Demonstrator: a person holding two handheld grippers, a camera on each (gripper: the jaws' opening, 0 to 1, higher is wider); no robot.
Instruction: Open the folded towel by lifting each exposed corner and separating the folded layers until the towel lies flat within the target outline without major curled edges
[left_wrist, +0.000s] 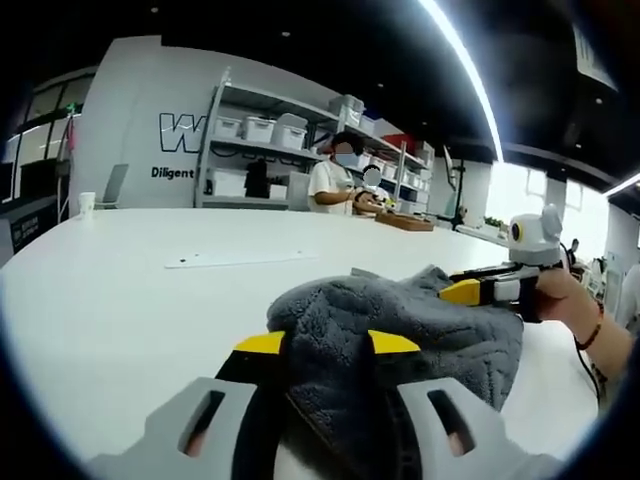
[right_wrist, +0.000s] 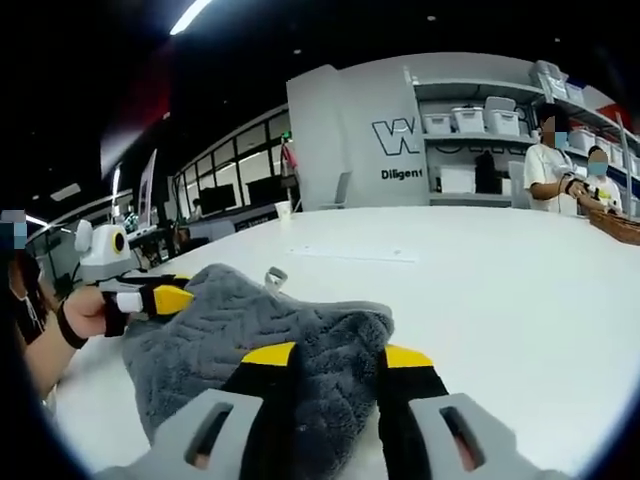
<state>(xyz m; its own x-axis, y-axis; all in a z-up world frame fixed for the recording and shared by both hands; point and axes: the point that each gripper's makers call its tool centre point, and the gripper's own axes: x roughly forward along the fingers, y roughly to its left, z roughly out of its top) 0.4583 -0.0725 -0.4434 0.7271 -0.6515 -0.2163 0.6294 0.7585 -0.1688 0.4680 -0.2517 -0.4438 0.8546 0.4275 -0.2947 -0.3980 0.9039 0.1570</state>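
Draw the two held edges apart, level and slow, so the folded layers peel without curling. The grey towel (left_wrist: 400, 335) sits bunched on the white surface (left_wrist: 120, 290). The left claw (left_wrist: 325, 343) pinches its near edge, and the right claw (right_wrist: 338, 354) grips the opposite edge, both narrowed onto cloth.

A broad white table (left_wrist: 120, 290) sweeps away toward a pale wall (left_wrist: 130, 100) with big dark lettering (left_wrist: 178, 132), a paper cup (left_wrist: 87, 203) standing near the table's far edge and a thin white strip (left_wrist: 240, 259) lying flat out on its middle. Beside the lettering, metal shelving (left_wrist: 265, 140) carries white storage bins (left_wrist: 260, 128), and two people (right_wrist: 552, 165) stand at the table's far edge in front of it. Overhead, the ceiling is dark with a long bright light strip (left_wrist: 465, 70) cutting across it, and a row of windows (right_wrist: 235, 170) runs along the side wall.
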